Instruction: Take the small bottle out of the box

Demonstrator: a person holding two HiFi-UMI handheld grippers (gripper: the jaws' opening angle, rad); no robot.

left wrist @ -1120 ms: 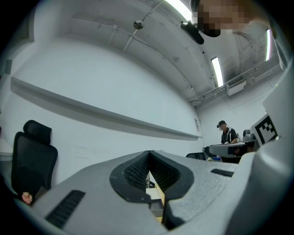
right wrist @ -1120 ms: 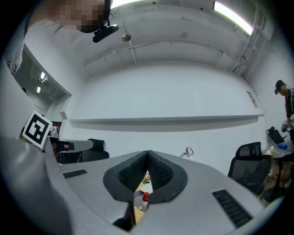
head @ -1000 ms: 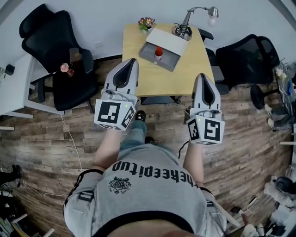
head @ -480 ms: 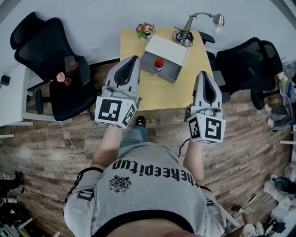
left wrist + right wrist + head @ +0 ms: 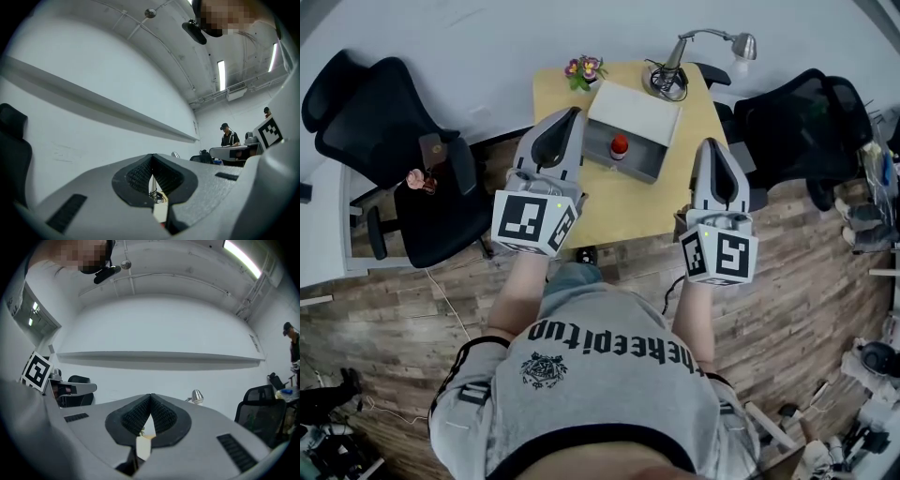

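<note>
A small bottle (image 5: 619, 146) with a red cap stands in an open grey box (image 5: 639, 161) with its white lid (image 5: 634, 112) tipped back, on a yellow table (image 5: 623, 202) in the head view. My left gripper (image 5: 572, 115) is held above the table's left side, just left of the box, jaws shut and empty. Over the table's right edge my right gripper (image 5: 710, 148) is also shut with nothing in it. In both gripper views the tips, left gripper (image 5: 151, 156) and right gripper (image 5: 151, 396), meet and point at the white wall; the bottle is hidden there.
A pot of flowers (image 5: 580, 70) and a desk lamp (image 5: 675, 58) stand at the table's back. Black office chairs (image 5: 389, 141) flank the table on both sides, another chair (image 5: 802, 117) on the right. A white desk (image 5: 319, 225) is at the left edge. The floor is wood.
Both grippers and the person have come nearer to the table; the box and bottle now lie closer to the left gripper's tip. Both stay shut.
</note>
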